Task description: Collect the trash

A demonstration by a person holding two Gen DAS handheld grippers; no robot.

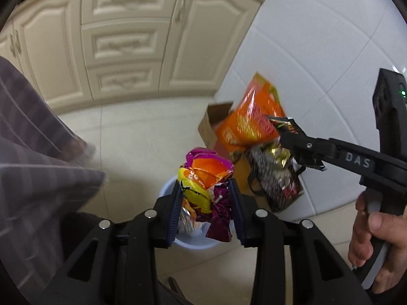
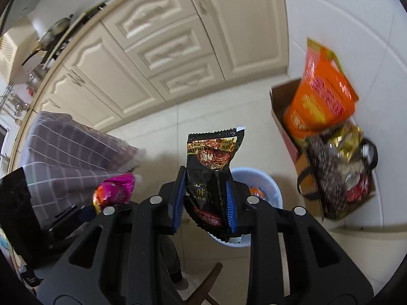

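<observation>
My left gripper (image 1: pixel 205 203) is shut on a crumpled purple, orange and yellow snack wrapper (image 1: pixel 206 175), held right above a light blue trash bin (image 1: pixel 195 245) on the floor. My right gripper (image 2: pixel 206 198) is shut on a black snack packet (image 2: pixel 212 167) with red print, held above the same bin (image 2: pixel 269 190). The right gripper also shows in the left wrist view (image 1: pixel 292 129) at the right, over the boxes. The purple wrapper shows in the right wrist view (image 2: pixel 117 190) at the left.
Cream kitchen cabinets (image 1: pixel 122 40) stand behind. A cardboard box (image 2: pixel 282 101) with an orange bag (image 2: pixel 320 96) and a dark bag (image 2: pixel 338 178) of wrappers stand by the white tiled wall. A grey checked cloth (image 2: pixel 71 150) is at the left.
</observation>
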